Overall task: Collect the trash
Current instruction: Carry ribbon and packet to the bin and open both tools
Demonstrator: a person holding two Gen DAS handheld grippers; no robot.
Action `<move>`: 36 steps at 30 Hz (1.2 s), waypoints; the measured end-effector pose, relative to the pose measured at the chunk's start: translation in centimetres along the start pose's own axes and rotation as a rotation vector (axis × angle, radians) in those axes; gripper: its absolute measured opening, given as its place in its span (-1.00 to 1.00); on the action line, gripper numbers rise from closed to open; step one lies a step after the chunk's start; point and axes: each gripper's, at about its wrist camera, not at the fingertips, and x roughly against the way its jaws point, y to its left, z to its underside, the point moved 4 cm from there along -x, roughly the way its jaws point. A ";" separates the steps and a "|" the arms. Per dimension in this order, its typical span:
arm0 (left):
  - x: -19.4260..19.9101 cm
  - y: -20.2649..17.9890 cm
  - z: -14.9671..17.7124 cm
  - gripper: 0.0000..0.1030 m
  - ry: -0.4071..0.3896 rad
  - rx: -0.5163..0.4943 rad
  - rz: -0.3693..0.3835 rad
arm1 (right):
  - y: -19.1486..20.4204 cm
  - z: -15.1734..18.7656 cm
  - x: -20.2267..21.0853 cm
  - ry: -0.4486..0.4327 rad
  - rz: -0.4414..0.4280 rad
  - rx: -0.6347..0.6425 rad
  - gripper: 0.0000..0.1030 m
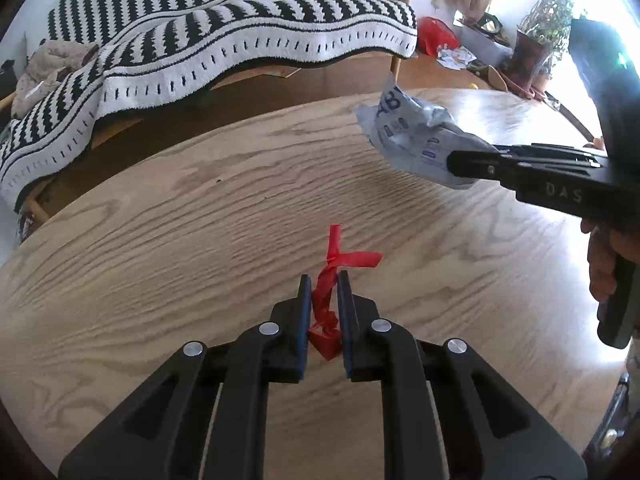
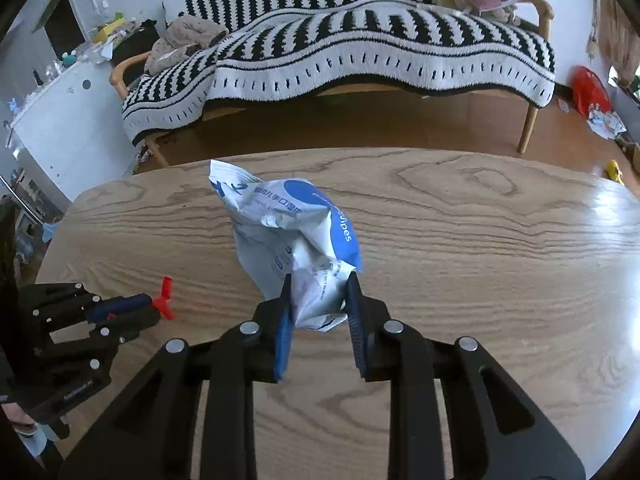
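A wooden table (image 1: pixel 200 208) with bold grain is seen, its far edge curving from nine to three o'clock. A glare patch (image 2: pixel 608 216) is cast toward three o'clock. Whether anything rests on it cannot be told.

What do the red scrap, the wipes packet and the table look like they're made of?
Red scrap: thin plastic film, likely; knotted, twisted, slightly translucent.
Wipes packet: soft printed plastic, glossy; crumpled with sharp, shiny creases.
Table: wood or wood-look laminate; bold grain, smooth sheen with window glare. Cannot tell which.
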 end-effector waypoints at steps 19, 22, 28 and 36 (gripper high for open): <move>14.1 -10.6 3.2 -0.76 -0.124 -0.040 0.071 | 1.2 8.5 19.9 -0.164 0.060 -0.015 -0.57; 16.2 -14.0 4.5 -0.76 -0.139 -0.082 0.093 | 0.0 11.2 23.4 -0.185 0.079 -0.047 -0.57; 19.5 -19.8 7.0 -0.76 -0.159 -0.151 0.150 | -1.7 16.3 30.6 -0.231 0.128 -0.094 -0.57; 23.0 -29.3 11.3 -0.76 -0.168 -0.262 0.253 | -4.4 23.9 40.9 -0.308 0.229 -0.159 -0.57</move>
